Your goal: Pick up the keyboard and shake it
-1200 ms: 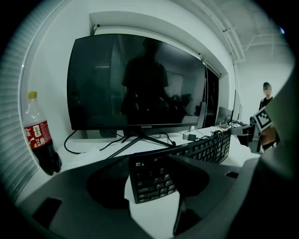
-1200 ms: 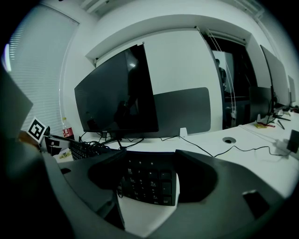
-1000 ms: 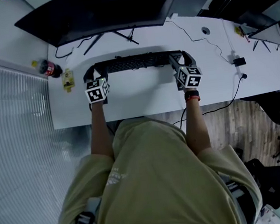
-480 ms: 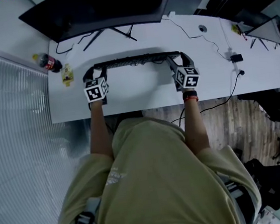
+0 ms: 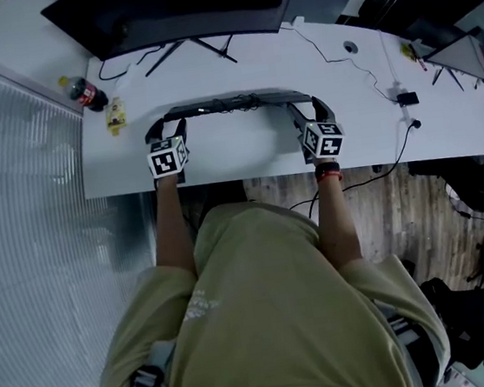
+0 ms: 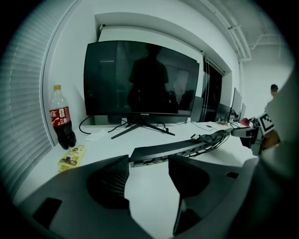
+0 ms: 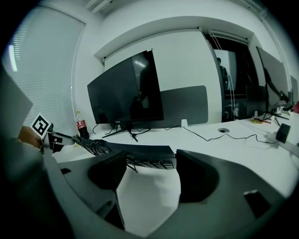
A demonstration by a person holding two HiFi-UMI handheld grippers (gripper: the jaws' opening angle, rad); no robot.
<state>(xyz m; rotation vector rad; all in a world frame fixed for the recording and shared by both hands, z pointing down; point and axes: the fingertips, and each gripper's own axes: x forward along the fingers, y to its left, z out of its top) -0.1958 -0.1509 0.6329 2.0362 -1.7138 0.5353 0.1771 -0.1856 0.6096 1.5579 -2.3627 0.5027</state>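
Observation:
The black keyboard [image 5: 235, 104] hangs above the white desk [image 5: 238, 158], held by its two ends and seen nearly edge-on in the head view. My left gripper [image 5: 167, 129] is shut on its left end, and the keyboard's edge [image 6: 177, 148] fills the gap between the jaws of that gripper [image 6: 148, 163]. My right gripper [image 5: 306, 112] is shut on the right end. In the right gripper view the key side [image 7: 140, 151] faces down and toward the gripper [image 7: 150, 161].
A wide curved monitor [image 5: 176, 12] on a tripod foot stands behind the keyboard. A cola bottle [image 5: 85, 95] and a yellow packet [image 5: 115, 116] lie at the desk's left end. Cables, a round grommet [image 5: 353, 47] and a small adapter [image 5: 405, 98] lie to the right.
The keyboard has tipped from showing its keys to almost edge-on. Both grippers have stayed shut on its ends and shifted slightly with it.

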